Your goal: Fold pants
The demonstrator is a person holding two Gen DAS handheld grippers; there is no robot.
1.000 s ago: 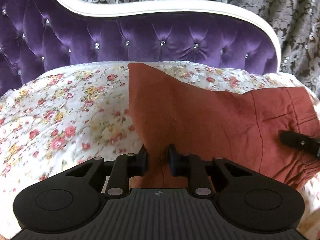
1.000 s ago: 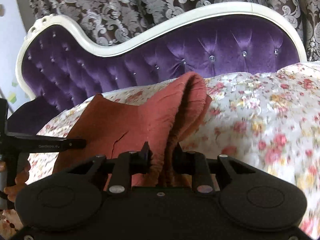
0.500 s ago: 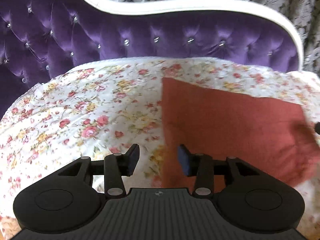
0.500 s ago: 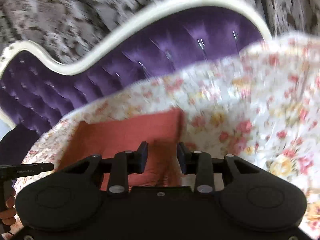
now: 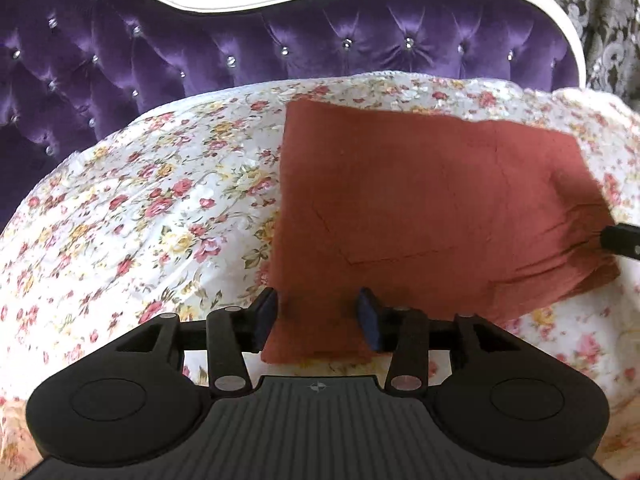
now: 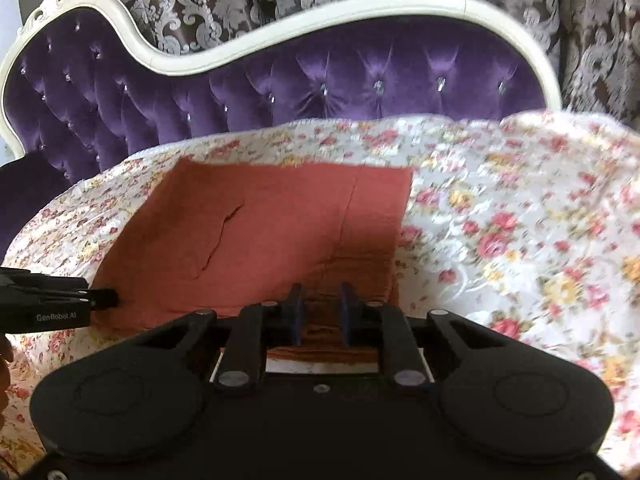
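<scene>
Both claws are hanging low over the near edge of the pants [image 5: 424,208]. Left gripper [image 5: 318,316] is sitting with its jaws spread apart, the near left corner of the cloth lying between the pads with nothing pinching it. Right gripper [image 6: 320,314] has just been closing its jaws, now only a narrow gap, with the bunched near right edge of the pants sitting in that gap; can't tell if the pads are actually biting the fabric. Pants are rust-red, folded into a flat, roughly square slab with a few creases, lying in the middle of both views on a floral bedspread [image 5: 140,208], purple tufted headboard [image 5: 360,52] running across the top.
</scene>
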